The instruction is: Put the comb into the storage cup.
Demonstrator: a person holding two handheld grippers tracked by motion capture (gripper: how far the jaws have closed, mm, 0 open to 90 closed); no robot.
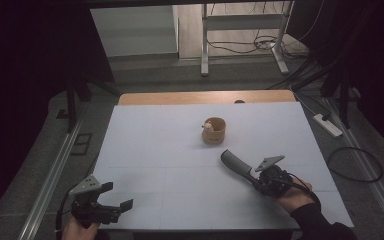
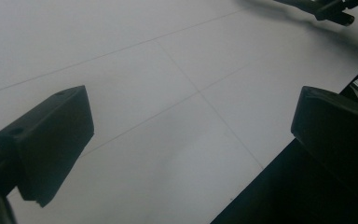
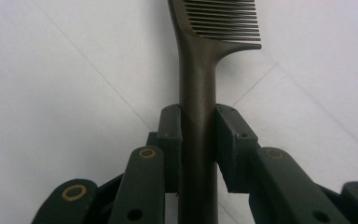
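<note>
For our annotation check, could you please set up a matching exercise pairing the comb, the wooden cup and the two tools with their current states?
Things:
1. comb
2. wooden cup
3. left tool
4. right tool

States:
A. open over the bare white table
B. standing upright mid-table, touched by nothing
C. clamped by its handle
D. shut on a handle

Pairs: 1-C, 2-B, 3-A, 4-D
</note>
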